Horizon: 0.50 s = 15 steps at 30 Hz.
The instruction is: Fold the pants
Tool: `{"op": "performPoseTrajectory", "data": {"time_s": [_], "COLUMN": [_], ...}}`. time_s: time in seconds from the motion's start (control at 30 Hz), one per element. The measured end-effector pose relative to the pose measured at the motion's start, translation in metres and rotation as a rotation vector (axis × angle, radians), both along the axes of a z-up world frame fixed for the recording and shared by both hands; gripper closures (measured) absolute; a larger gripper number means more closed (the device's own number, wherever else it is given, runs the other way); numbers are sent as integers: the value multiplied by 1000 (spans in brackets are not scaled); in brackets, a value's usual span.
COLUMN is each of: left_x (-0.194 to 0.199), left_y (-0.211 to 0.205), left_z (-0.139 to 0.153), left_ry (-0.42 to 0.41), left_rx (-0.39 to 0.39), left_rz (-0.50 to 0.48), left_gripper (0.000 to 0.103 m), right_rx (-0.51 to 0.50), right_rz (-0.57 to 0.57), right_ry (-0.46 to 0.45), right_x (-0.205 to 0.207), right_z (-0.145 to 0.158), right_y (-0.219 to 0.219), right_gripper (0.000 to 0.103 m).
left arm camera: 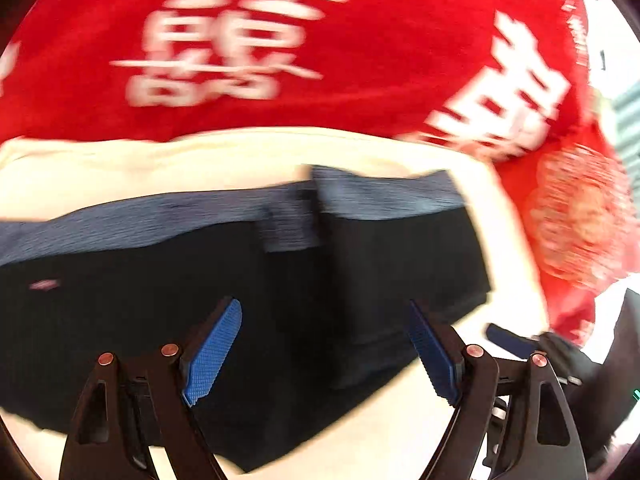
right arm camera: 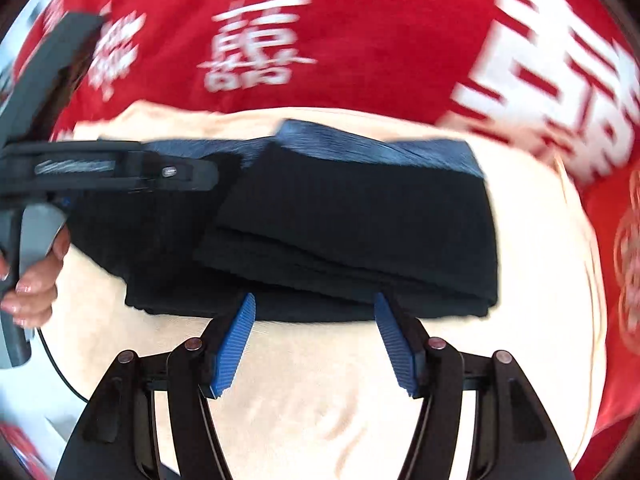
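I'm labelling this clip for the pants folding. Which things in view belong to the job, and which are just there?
Job:
black pants, partly folded
left tongs, open
right tongs, open

Just there:
cream cloth under the pants
red cloth with white characters

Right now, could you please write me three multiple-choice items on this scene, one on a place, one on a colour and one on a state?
1. Where do the pants lie?
A. on the cream cloth
B. straight on the red cloth
C. in a basket

2. What colour is the waistband?
A. yellow
B. grey-blue
C. white

3. How does the right gripper stand?
A. shut on the pants
B. shut on nothing
C. open

Answers:
1 A, since cream fabric shows around the pants.
2 B, the band at the far edge of the black pants is grey-blue.
3 C, its jaws stand apart at the near edge, gripping nothing.
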State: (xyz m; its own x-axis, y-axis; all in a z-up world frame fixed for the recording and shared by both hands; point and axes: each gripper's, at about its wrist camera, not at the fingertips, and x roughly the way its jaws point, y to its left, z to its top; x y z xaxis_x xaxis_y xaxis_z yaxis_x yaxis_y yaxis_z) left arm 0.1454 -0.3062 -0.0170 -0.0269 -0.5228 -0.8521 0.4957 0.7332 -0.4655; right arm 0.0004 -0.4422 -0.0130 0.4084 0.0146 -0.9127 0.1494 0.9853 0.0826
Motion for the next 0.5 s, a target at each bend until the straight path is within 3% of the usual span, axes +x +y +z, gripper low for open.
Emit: {"op": "performPoseTrajectory", "data": {"time_s": [0.17,0.23,0.27,0.3,0.33,0.37,0.5], "left_x": [6,6,2,4,4,3,-1], "left_y": [-29,-32,-28,-35,-37,-38,-31], "left_z": [-16,-21,-22,-27,-28,-26,-14], "left_ry": [97,127,135,140,156,171,149], "left_rx": [1,-8,-9,-10,-21,-22,-19], "left_rz": [-45,-40,-43,-47,-62,-74,-98], "left_gripper": [19,42,48,63,89,96,96], "right_rx": [85,117,142,158,175,187,231], "right_rz": [-85,-102,-115,-124,-135,-143,-177], "right_ry": [14,13,13,14,17,21,34], "right_x": [-10,-12,-15,-18,-20,-22,-29], "right_z": [-1,-3,-5,-6,-8,-9,-11], "right_y": [-32,-39,-42,-45,-48,-51,-64], "right_gripper": [37,41,43,48,52,55,61]}}
